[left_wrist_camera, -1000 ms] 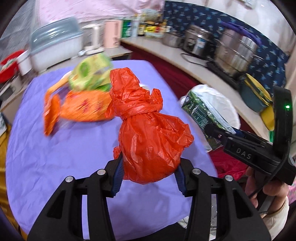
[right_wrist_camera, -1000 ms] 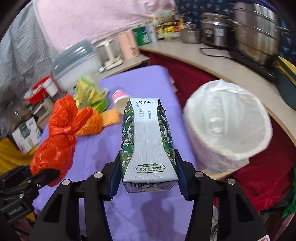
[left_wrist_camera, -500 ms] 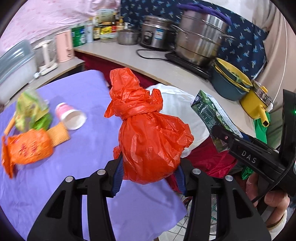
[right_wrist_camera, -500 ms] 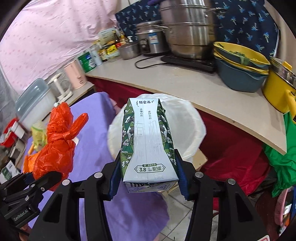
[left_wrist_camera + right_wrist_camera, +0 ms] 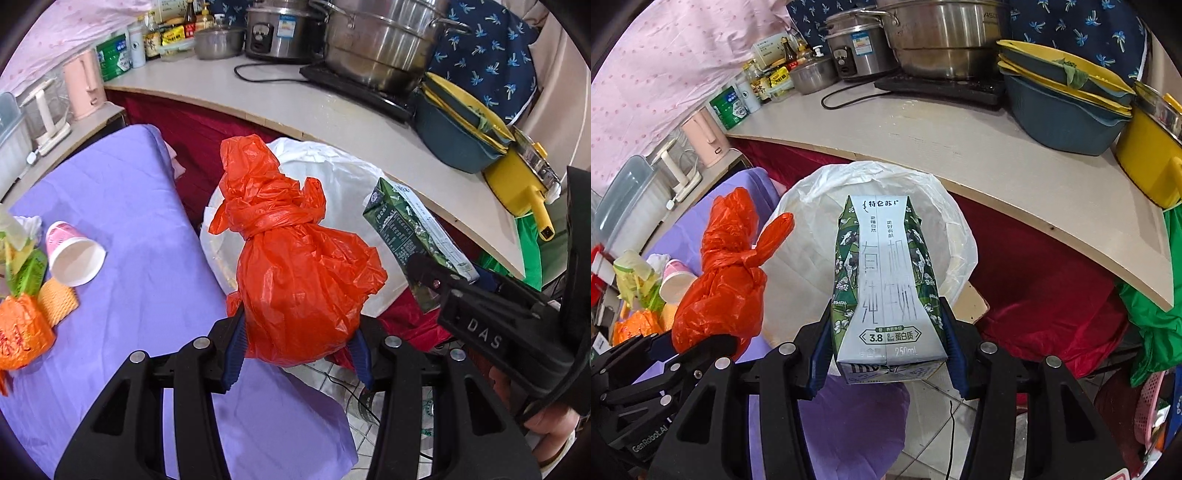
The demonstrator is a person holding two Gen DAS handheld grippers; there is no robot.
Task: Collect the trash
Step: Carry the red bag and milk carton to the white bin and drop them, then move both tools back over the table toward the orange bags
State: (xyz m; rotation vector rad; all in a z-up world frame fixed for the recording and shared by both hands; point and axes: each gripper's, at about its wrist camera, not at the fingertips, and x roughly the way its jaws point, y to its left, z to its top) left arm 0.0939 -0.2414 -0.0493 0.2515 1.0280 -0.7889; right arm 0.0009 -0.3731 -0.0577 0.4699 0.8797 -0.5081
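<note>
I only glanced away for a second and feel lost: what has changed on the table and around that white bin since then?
Both tools swung away from the purple table toward the white-lined trash bin. The left tool now holds the knotted orange bag near the bin's edge; the right tool holds the milk carton in front of its opening. Both grips are unchanged, nothing dropped. The pink cup and wrappers remain on the table.

Right gripper (image 5: pixel 886 354) clamps a green-and-white milk carton (image 5: pixel 886 284) upright, held over the white-lined trash bin (image 5: pixel 956 236). Left gripper (image 5: pixel 683 354) sits beside it, gripping a knotted orange bag (image 5: pixel 724 280) near the bin's rim, above the purple surface (image 5: pixel 849 417).
</note>
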